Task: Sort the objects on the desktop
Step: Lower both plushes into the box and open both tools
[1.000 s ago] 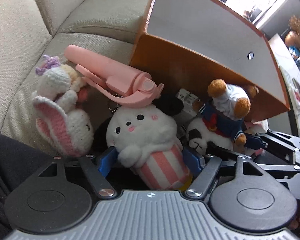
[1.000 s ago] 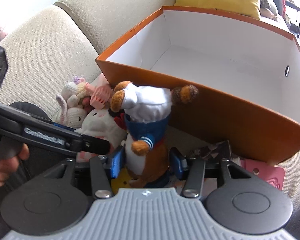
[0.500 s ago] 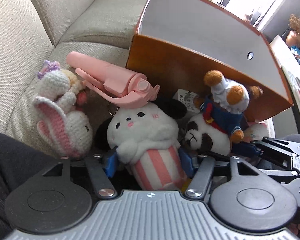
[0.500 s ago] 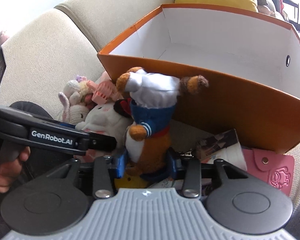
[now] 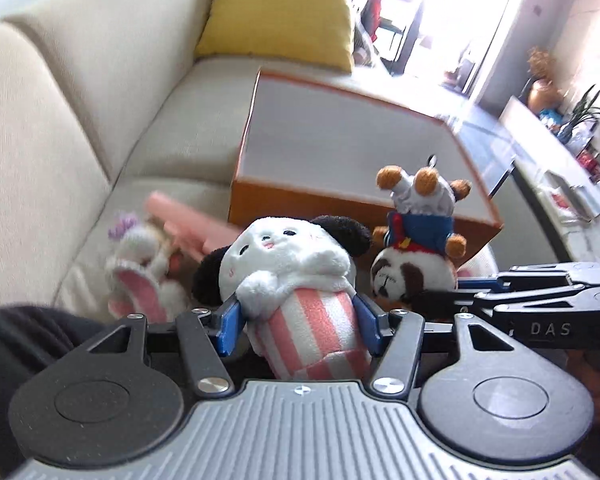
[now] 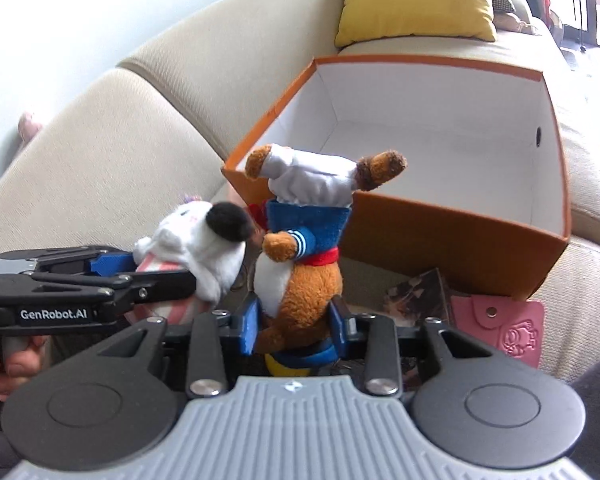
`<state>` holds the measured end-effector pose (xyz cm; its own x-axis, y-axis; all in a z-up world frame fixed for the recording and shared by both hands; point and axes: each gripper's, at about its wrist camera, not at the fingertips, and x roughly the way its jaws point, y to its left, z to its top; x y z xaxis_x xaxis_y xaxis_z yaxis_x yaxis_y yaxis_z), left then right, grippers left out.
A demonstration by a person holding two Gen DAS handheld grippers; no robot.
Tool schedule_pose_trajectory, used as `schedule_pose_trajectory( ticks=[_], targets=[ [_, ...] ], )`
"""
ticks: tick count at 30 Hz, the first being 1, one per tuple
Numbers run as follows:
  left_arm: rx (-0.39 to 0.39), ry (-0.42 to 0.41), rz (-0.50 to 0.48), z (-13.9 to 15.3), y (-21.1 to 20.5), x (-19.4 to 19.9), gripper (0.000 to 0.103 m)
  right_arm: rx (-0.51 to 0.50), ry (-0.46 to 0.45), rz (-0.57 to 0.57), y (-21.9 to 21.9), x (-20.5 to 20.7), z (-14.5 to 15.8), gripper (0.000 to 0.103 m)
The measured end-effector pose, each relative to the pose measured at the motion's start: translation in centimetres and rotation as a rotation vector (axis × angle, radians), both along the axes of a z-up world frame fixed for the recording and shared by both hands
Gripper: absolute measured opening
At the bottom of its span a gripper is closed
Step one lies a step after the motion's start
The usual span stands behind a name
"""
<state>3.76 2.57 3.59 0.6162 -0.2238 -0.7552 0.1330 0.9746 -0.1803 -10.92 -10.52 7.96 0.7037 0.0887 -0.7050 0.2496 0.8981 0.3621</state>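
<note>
the left tool [image 5: 298,322] is closing, its blue pads pressed on the pink-and-white striped body of a white plush dog with black ears [image 5: 288,264], lifted clear of the beige fabric sofa [image 5: 80,112]. the right tool [image 6: 296,326] is closing too, gripping a brown plush bear in a blue sailor top and white trousers [image 6: 304,240], upside down, just in front of the open orange cardboard box with a white inside [image 6: 440,136]. a knitted white rabbit with pink ears [image 5: 140,272] lies on the seat.
</note>
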Motion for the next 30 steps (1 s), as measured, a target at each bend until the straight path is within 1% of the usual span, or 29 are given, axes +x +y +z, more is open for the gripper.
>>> schedule_pose_trajectory(
  ticks=[3, 4, 10, 14, 16, 18, 20, 23, 25, 28, 30],
  targets=[
    [0.006, -0.052, -0.025, 1.2, -0.6, 0.5, 0.067, -0.026, -0.006, -0.017, -0.2, 0.4, 0.9, 0.038],
    [0.010, -0.069, -0.035, 2.0, -1.2, 0.3, 0.067, -0.029, -0.015, -0.020, -0.8, 0.0, 1.4, 0.038],
    [0.046, -0.159, -0.073, 4.5, -2.2, 2.4, 0.067, -0.037, -0.067, -0.050, -2.3, 0.9, 3.8, 0.038],
    [0.077, -0.212, -0.102, 5.4, -2.9, 4.5, 0.067, -0.056, -0.106, -0.083, -3.7, 2.4, 5.1, 0.038],
    [0.084, -0.222, -0.110, 5.3, -3.1, 5.7, 0.067, -0.040, -0.116, -0.100, -4.9, 3.3, 5.6, 0.038],
    [0.089, -0.228, -0.120, 5.1, -3.2, 7.0, 0.067, -0.001, -0.118, -0.102, -6.4, 4.5, 5.7, 0.038],
    [0.118, -0.224, -0.136, 4.3, -3.6, 8.1, 0.067, 0.024, -0.097, -0.105, -7.7, 5.7, 5.6, 0.038],
    [0.167, -0.183, -0.155, 2.7, -4.2, 9.8, 0.067, 0.045, -0.066, -0.119, -9.2, 7.2, 5.2, 0.038],
    [0.197, -0.157, -0.174, 1.4, -4.6, 10.5, 0.067, 0.086, -0.029, -0.109, -10.2, 8.5, 4.2, 0.038],
    [0.286, -0.162, -0.217, -0.1, -5.6, 10.4, 0.067, 0.180, 0.048, -0.087, -11.5, 10.7, 2.0, 0.038],
    [0.351, -0.182, -0.254, -0.6, -6.5, 9.8, 0.067, 0.181, 0.079, -0.080, -12.0, 11.8, 1.2, 0.038]
  ],
)
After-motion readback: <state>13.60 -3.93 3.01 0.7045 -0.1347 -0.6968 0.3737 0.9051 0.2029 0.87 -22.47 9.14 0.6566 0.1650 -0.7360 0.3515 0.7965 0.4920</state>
